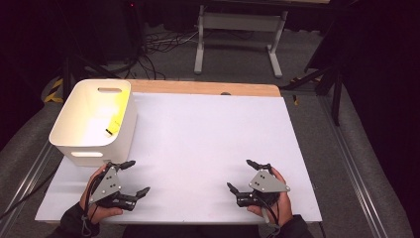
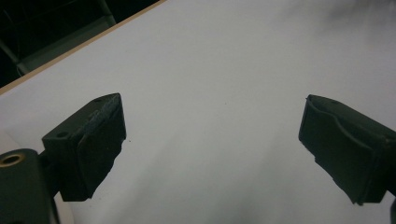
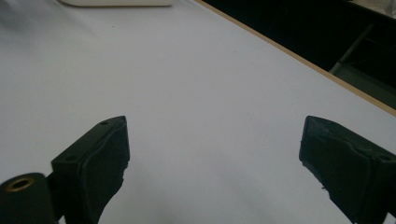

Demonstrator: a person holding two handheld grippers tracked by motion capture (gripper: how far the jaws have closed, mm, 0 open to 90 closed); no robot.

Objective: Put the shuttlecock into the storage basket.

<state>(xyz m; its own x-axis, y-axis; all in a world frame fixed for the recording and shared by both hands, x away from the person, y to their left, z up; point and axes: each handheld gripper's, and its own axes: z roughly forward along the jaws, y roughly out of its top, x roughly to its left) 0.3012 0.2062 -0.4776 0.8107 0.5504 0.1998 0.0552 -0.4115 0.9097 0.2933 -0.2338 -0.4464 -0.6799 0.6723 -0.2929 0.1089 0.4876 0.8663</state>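
Note:
My left gripper [image 1: 136,177] rests near the table's front left, held by a hand, with its black jaws spread wide and nothing between them. The left gripper view shows its gripper [image 2: 212,135] open over bare white surface. At the front right my right gripper [image 1: 241,174] is held the same way, jaws wide apart and empty. The right gripper view shows its gripper [image 3: 212,156] open above the white sheet. A white bin [image 1: 125,130] stands at the left, just beyond the left gripper, with something yellow [image 1: 115,121] inside it.
A white sheet [image 1: 208,139] covers the wooden table [image 1: 208,88], whose bare strip shows along the far edge. Behind the table are a white desk frame [image 1: 237,34], floor cables and dark stands. The bin's bottom edge [image 3: 116,2] shows at the top of the right gripper view.

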